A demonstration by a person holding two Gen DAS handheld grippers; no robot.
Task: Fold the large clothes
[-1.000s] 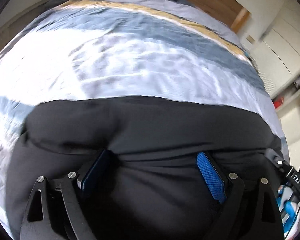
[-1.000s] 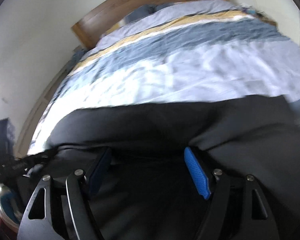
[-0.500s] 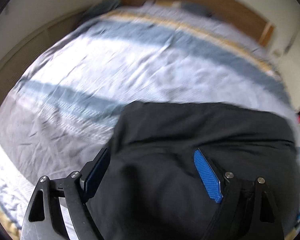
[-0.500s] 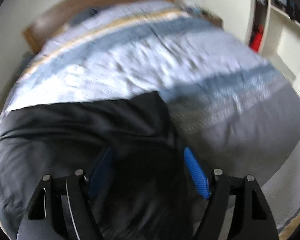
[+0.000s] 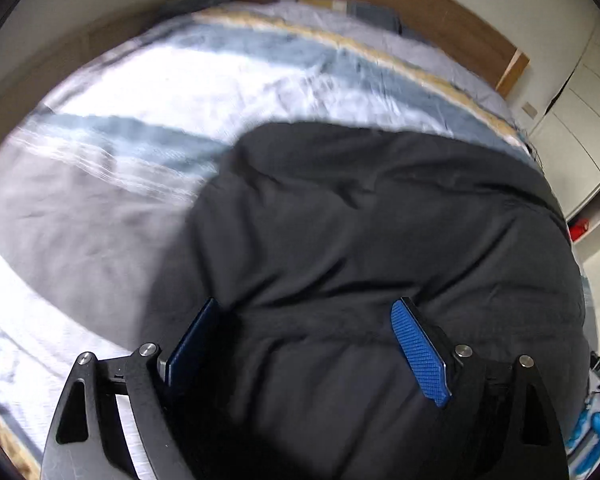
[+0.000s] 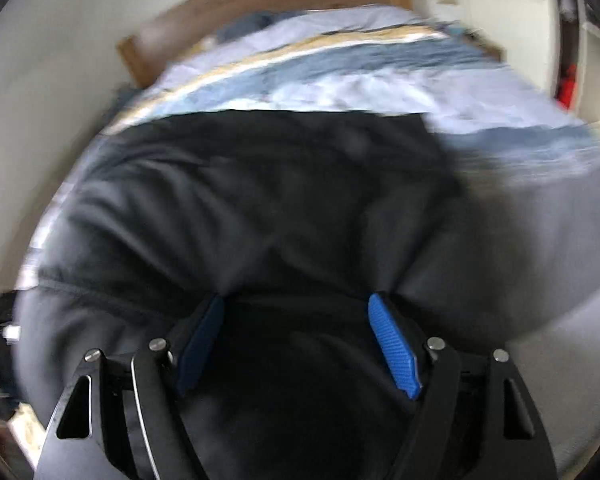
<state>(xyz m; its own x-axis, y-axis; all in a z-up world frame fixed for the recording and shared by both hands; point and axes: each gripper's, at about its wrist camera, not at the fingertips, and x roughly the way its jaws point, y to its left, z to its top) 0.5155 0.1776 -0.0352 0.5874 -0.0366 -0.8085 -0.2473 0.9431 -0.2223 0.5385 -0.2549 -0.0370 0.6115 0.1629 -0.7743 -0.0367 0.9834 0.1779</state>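
A large black garment [image 5: 380, 220] lies spread on a striped bed cover [image 5: 180, 80]. My left gripper [image 5: 306, 306] points down onto its near part, close to the garment's left edge. Its jaws stand wide and are opening, and black cloth bulges between the blue pads [image 5: 420, 352]. In the right wrist view the same garment [image 6: 260, 200] fills the middle, blurred. My right gripper [image 6: 297, 299] is also wide open over it, with creases running out from the tips of its fingers [image 6: 394, 352]. I see no pinched fold in either gripper.
The bed cover [image 6: 380, 68] has white, blue, grey and tan stripes. A wooden headboard [image 5: 380, 4] stands at the far end. White cupboards [image 5: 572, 120] and a red object [image 5: 578, 229] are to the right of the bed.
Both grippers slid sideways over the garment. The left view went from the garment's middle to its left edge. The right view reached the right edge, then swung back left. The jaws stayed wide.
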